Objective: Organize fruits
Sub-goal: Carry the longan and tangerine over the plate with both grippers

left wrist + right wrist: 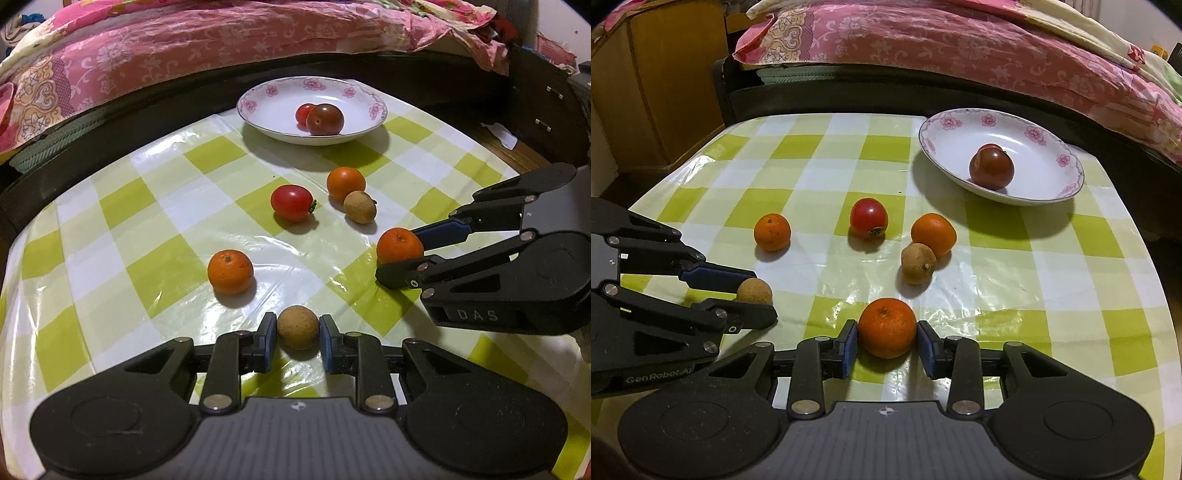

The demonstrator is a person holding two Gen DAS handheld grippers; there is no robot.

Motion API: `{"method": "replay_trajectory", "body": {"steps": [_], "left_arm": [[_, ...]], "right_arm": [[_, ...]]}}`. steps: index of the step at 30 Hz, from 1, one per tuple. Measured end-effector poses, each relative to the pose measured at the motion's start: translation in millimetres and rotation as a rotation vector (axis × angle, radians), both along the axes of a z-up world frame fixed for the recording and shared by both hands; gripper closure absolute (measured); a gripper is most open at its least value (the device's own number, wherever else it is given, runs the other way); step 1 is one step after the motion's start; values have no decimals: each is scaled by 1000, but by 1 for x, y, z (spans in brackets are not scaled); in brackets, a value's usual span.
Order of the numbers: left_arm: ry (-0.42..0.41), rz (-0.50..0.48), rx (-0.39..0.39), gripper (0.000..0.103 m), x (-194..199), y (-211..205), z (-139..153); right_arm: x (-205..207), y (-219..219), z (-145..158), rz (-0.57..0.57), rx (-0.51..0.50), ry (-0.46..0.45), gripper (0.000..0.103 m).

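Observation:
My left gripper (297,332) is shut on a round tan longan (297,331), low over the table; the same gripper (755,293) and longan (754,291) show in the right wrist view. My right gripper (886,334) is shut on an orange tangerine (886,326), which also shows in the left wrist view (399,245) inside that gripper (400,248). Loose on the cloth lie a red tomato (293,203), two more tangerines (230,271) (345,183) and a second longan (359,206). A white flowered plate (258,110) holds two dark red tomatoes (324,119).
The table has a green and white checked plastic cloth (820,155). A bed with pink floral bedding (147,48) runs along the far side behind a dark frame. A wooden cabinet (657,81) stands at the far left.

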State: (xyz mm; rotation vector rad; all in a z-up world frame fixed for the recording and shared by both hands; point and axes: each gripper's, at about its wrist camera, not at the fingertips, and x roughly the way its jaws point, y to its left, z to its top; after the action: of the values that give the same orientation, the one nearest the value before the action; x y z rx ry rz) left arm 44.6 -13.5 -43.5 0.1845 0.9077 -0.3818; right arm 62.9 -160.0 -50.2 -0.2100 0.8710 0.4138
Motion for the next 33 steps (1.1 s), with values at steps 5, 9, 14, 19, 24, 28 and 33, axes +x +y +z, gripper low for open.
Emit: {"method": "replay_trajectory", "body": {"steps": [5, 9, 14, 19, 24, 28, 33], "left_arm": [[-4, 0, -1, 70, -1, 0, 0], [4, 6, 3, 70, -1, 0, 1], [14, 14, -1, 70, 3, -1, 3], [-1, 22, -35, 70, 11, -3, 13], [-33, 26, -40, 70, 26, -11, 23], [-57, 32, -50, 71, 41, -18, 31], [-76, 39, -66, 71, 64, -29, 40]], "right_arm": [[0, -1, 0, -4, 6, -1, 71], [0, -1, 0, -7, 12, 2, 70], [1, -1, 1, -21, 15, 8, 75], [3, -7, 7, -40, 43, 10, 75], [6, -11, 17, -59, 75, -5, 75], [10, -14, 26, -76, 95, -31, 75], [22, -22, 34, -114, 121, -54, 75]]}}
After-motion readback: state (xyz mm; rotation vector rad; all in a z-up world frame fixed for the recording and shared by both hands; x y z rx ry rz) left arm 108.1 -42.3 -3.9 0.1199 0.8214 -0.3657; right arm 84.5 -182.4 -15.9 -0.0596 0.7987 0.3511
